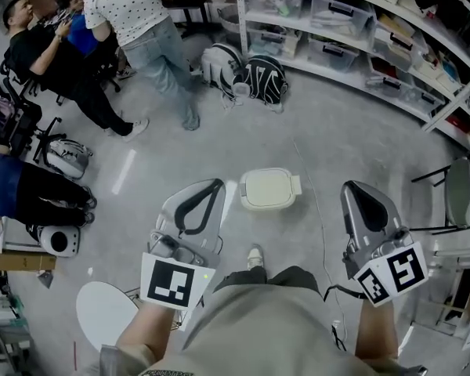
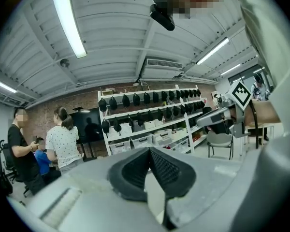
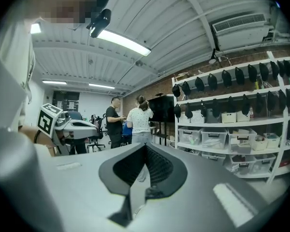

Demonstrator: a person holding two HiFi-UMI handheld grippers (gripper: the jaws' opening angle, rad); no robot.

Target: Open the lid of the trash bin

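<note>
A small white trash bin (image 1: 268,189) stands on the grey floor just ahead of my feet, its lid down flat. My left gripper (image 1: 214,186) hangs to the bin's left, its tip a short way from the rim and not touching. To the bin's right, further off, my right gripper (image 1: 353,188) is held at about the same height. Both have their jaws together with nothing between them. The left gripper view shows its own gripper (image 2: 149,151) against the ceiling and shelves. So does the right gripper view for its gripper (image 3: 145,147). The bin is in neither gripper view.
My shoe (image 1: 255,257) is just behind the bin. Backpacks (image 1: 251,73) lie before the shelving (image 1: 352,22) of plastic boxes at the back. Several people (image 1: 141,22) are at the back left. A chair (image 1: 457,190) stands at the right, a white round stool (image 1: 106,312) at the lower left.
</note>
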